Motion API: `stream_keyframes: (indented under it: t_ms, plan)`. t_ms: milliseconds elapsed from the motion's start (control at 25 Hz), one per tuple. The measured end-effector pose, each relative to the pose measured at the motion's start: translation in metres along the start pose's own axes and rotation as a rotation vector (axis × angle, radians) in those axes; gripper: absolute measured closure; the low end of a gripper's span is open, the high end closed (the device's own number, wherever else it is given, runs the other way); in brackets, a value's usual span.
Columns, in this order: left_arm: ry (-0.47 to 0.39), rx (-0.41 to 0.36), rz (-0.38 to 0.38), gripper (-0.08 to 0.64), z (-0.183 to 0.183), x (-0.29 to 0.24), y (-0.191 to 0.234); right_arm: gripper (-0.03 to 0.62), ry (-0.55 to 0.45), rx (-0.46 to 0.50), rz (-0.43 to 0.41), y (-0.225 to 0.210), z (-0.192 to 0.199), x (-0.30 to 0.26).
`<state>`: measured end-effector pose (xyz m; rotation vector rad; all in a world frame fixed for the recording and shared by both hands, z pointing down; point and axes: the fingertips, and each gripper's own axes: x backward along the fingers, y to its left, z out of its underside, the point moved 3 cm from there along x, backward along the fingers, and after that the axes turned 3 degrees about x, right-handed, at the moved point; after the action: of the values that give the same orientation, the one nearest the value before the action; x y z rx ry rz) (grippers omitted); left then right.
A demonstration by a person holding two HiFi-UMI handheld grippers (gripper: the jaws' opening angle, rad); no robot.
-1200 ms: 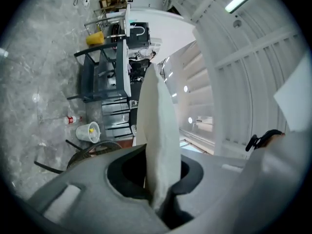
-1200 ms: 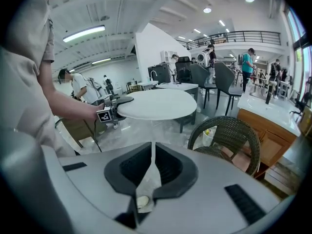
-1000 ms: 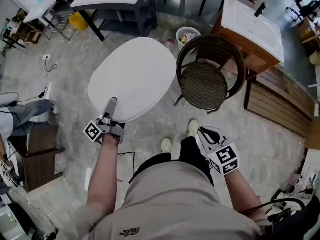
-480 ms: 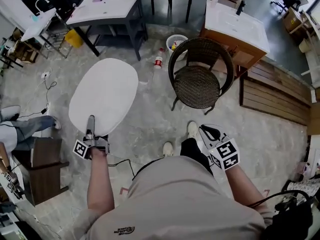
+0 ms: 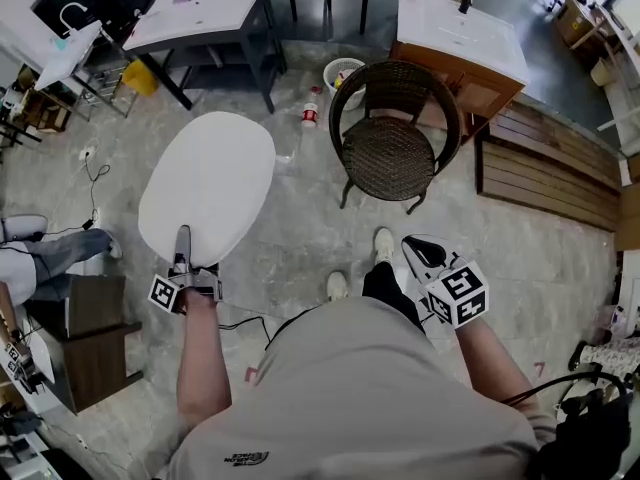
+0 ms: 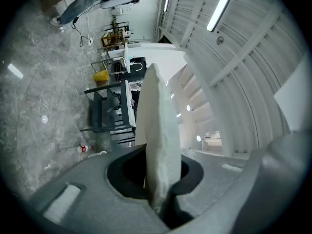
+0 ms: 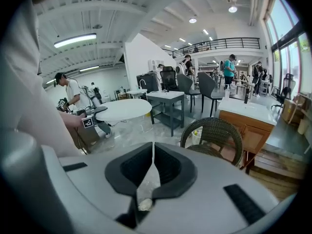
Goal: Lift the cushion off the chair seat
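The white oval cushion (image 5: 208,183) hangs off to the left of the dark wicker chair (image 5: 390,153), whose woven seat is bare. My left gripper (image 5: 183,240) is shut on the cushion's near edge. In the left gripper view the cushion (image 6: 158,126) stands edge-on, pinched between the jaws of the left gripper (image 6: 160,182). My right gripper (image 5: 420,258) sits low beside my right leg, short of the chair. Its jaws (image 7: 152,152) are closing, almost together, with nothing between them. That view also shows the chair (image 7: 214,130) and the cushion (image 7: 122,110).
A dark table (image 5: 205,18) stands at the back left, with a wooden cabinet with a white top (image 5: 460,38) behind the chair. A white basket (image 5: 343,73) and a red bottle (image 5: 310,116) lie on the floor. Wooden decking (image 5: 550,178) runs along the right. A brown stool (image 5: 85,338) stands at the left.
The left gripper has carried the cushion leftwards, away from the chair, mostly in the first half second. The right gripper has risen slightly.
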<state>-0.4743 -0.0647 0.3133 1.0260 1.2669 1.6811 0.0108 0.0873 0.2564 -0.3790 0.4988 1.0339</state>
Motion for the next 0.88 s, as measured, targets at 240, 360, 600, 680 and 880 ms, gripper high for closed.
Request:
stream_keyframes:
  t_ms: [240,360,600,680,880]
  plan:
    - [0.041,-0.003,0.005,0.506,0.022,-0.012,-0.002,0.572,0.005,-0.003,-0.007,-0.003,0.001,-0.001]
    - [0.056,-0.003,0.007,0.506,0.028,-0.014,-0.002,0.574,0.015,-0.001,-0.01,-0.004,0.001,-0.002]
    - [0.071,0.02,0.005,0.506,0.035,-0.015,0.0,0.58,0.023,0.016,-0.019,0.002,0.0,-0.007]
    - [0.067,0.024,0.002,0.506,0.033,-0.012,0.002,0.58,0.026,0.025,-0.025,0.006,-0.003,-0.009]
    - [0.076,0.024,0.007,0.506,0.032,-0.009,0.006,0.58,0.031,0.033,-0.03,0.01,-0.003,-0.011]
